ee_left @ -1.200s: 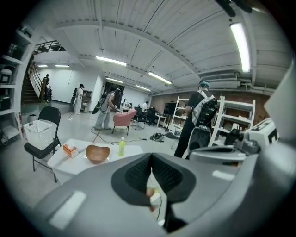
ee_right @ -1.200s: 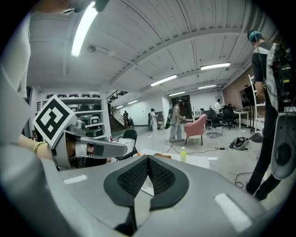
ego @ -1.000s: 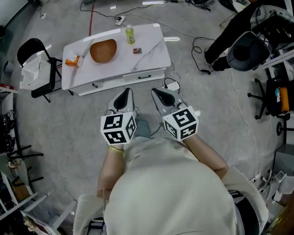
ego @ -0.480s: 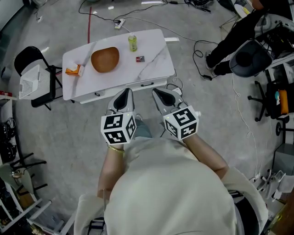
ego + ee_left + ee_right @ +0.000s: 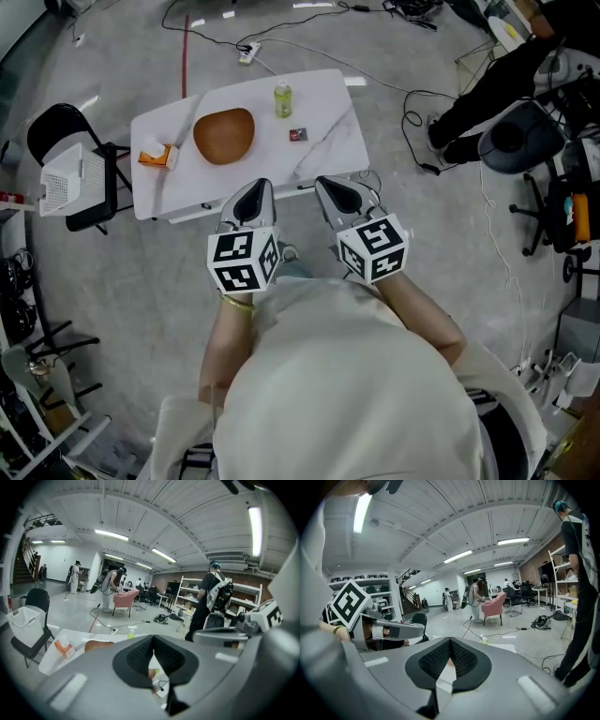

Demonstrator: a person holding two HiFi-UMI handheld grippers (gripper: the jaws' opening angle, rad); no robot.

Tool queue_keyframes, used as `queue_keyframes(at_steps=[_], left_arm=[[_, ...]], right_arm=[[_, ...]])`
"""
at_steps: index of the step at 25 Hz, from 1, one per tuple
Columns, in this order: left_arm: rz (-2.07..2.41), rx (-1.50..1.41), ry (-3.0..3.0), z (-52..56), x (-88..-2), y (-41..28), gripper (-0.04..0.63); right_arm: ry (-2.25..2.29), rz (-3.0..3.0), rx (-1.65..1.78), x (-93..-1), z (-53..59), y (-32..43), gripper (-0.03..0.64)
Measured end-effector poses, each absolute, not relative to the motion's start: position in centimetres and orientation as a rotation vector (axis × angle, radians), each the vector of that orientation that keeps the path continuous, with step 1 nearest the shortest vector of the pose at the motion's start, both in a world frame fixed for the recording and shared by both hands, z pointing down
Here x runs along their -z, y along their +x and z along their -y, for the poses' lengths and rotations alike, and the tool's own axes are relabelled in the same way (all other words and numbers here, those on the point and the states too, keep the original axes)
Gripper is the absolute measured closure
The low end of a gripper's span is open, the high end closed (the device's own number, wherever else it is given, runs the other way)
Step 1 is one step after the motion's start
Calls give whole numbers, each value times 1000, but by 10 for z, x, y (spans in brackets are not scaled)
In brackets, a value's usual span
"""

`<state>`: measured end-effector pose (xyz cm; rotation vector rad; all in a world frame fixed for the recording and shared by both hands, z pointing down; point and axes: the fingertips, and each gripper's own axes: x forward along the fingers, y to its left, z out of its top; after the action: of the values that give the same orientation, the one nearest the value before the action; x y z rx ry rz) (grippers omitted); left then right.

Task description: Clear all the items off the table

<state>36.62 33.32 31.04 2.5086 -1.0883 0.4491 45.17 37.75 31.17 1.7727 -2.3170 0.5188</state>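
Head view shows the white desk (image 5: 328,150) just beyond the two claws, carrying four things: a wooden bowl (image 5: 224,134) near the middle, a small green bottle (image 5: 283,99) toward the far edge to the right of the bowl, a small dark packet (image 5: 297,135) on the near side of the bottle, and an orange box (image 5: 154,155) at the left end. All four lie apart from one another. The left claw (image 5: 251,199) and the right claw (image 5: 339,195) are held side by side at the desk's near edge, touching nothing. Each has its jaws pressed together with nothing between them, as both claw views confirm. Nothing has been lifted yet, so the whole job remains. The bowl looks stiff, fairly light and too broad to span, so it is probably best pinched at its rim, with one jaw inside and one outside. Its smooth curve may slip if it is gripped shallowly. The bottle looks light, round and slick and could topple at a nudge, so a hold across the middle of its body seems safest. The packet is flat and thin and likely needs a pinch at one edge. The orange box looks soft enough to crush, so it wants a gentle grip across its narrow sides.
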Motion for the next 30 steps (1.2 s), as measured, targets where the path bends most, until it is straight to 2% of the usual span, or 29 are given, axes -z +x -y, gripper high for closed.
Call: queue_keyframes(at_steps=[17,30], left_arm=[[1062,-491,2495,-250,-333,356,586],[1082,-503,2420,-208,-367,379,586]], right_arm=[[1785,2289,-549,-328,-288,443,624],[1703,2244,-590,-360,-245,479,623]])
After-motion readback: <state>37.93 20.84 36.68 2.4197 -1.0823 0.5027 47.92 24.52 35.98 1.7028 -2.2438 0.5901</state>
